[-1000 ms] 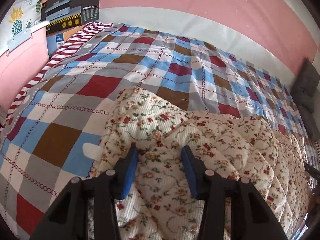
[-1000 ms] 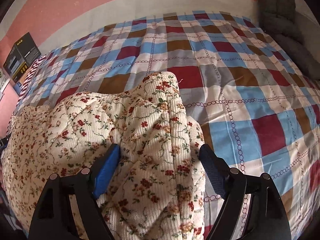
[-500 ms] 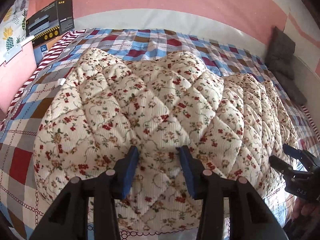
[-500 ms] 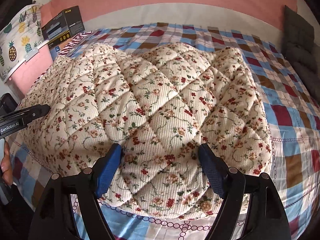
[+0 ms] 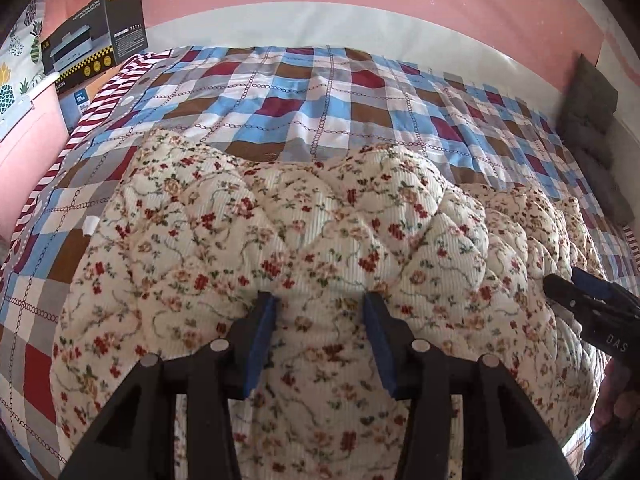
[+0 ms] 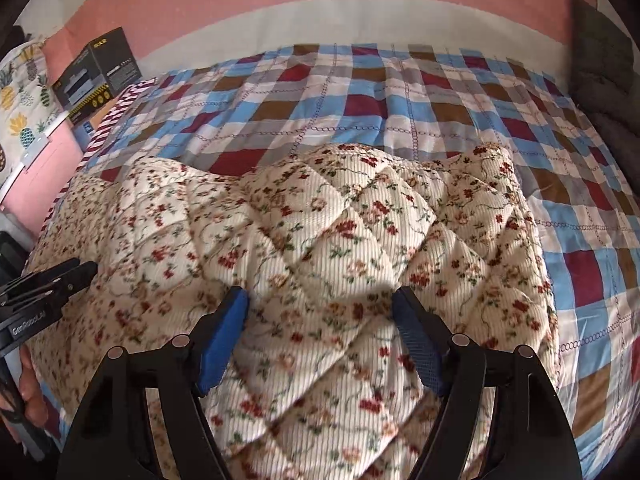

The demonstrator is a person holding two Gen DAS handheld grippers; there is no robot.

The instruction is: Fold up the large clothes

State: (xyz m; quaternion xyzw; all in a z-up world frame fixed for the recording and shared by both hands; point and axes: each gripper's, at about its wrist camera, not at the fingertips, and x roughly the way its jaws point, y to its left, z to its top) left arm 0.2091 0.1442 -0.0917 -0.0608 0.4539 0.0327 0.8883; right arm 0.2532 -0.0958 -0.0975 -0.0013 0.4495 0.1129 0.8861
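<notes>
A cream quilted garment with a red flower print (image 5: 320,232) (image 6: 340,220) lies bunched on the plaid bed sheet (image 5: 320,92) (image 6: 360,96). My left gripper (image 5: 320,316) has a thick fold of it pinched between its blue pads, and the jaws are opening slightly. My right gripper (image 6: 320,308) holds a wider fold of the same garment, and its jaws are closing. Each gripper also shows in the other's view: the right gripper (image 5: 584,292) at the garment's right edge, the left gripper (image 6: 52,280) at its left edge. The near hem is hidden under the grippers.
A black box (image 5: 96,36) (image 6: 100,68) stands at the bed's far left corner beside pineapple-print fabric (image 5: 16,64). Dark grey cushions (image 5: 588,108) (image 6: 600,60) lean at the far right. A pink wall runs behind the bed. A person's hand (image 6: 28,380) shows at the left edge.
Half a second ago the garment bulged up and filled both views. Now it sits lower and more plaid sheet shows beyond it. Both grippers kept their folds.
</notes>
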